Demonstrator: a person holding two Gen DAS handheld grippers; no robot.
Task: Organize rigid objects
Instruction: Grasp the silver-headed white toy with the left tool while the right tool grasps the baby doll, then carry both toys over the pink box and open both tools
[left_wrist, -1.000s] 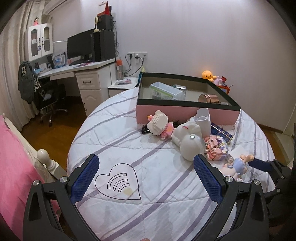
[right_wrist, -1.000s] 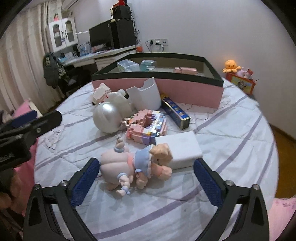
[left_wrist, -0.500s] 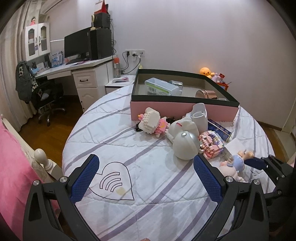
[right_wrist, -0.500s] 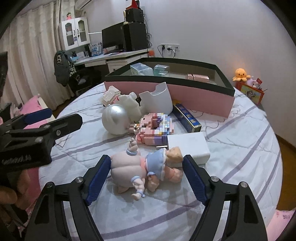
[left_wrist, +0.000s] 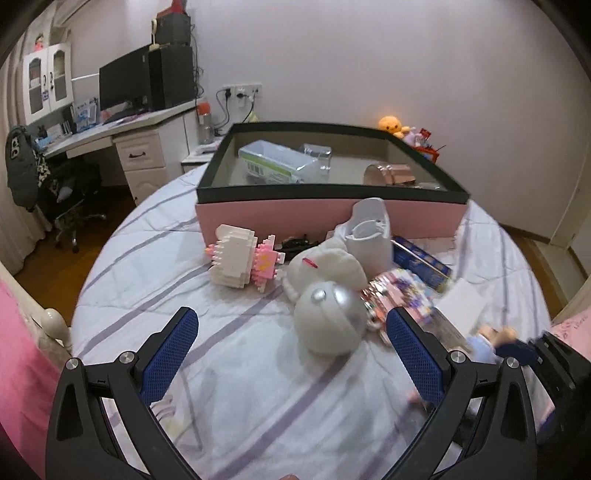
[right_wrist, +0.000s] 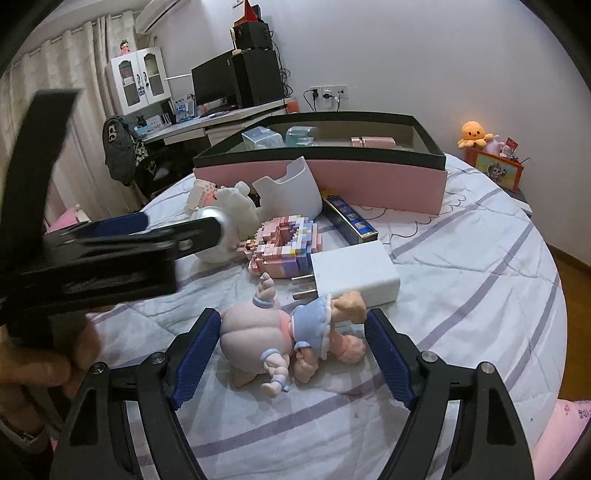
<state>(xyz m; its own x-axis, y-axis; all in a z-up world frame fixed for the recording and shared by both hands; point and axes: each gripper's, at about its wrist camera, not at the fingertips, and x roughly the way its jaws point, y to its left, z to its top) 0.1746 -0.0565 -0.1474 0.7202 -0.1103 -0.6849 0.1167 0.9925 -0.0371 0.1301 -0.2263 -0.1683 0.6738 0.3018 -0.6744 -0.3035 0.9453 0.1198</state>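
the right gripper (right_wrist: 291, 349) sits low over the bed (right_wrist: 461, 266), its jaws apart with a doll figurine (right_wrist: 284, 338) lying on its side between them. the blue pads flank the doll's pale head on one side and its feet on the other; whether either pad touches it cannot be told. just beyond the jaws, a white charger block (right_wrist: 354, 273) lies with its prongs toward the doll, touching or nearly touching the doll's raised leg. past that sits a pink pixel-block model (right_wrist: 284, 247), and further out a dark blue box (right_wrist: 349, 219) and a white plastic container (right_wrist: 291, 192), both close against the pink storage box (right_wrist: 369, 177), which has a black rim and a few items inside.

the left gripper (left_wrist: 291, 345) hovers with its jaws spread wide and holding nothing. ahead of them, nearer the right jaw, rests a white plush toy (left_wrist: 327, 291) with a shiny round face. further ahead toward the left jaw's side lies a white and pink block figure (left_wrist: 242, 260). the doll shows blurred beyond the right jaw in this view, beside the other gripper's dark frame.
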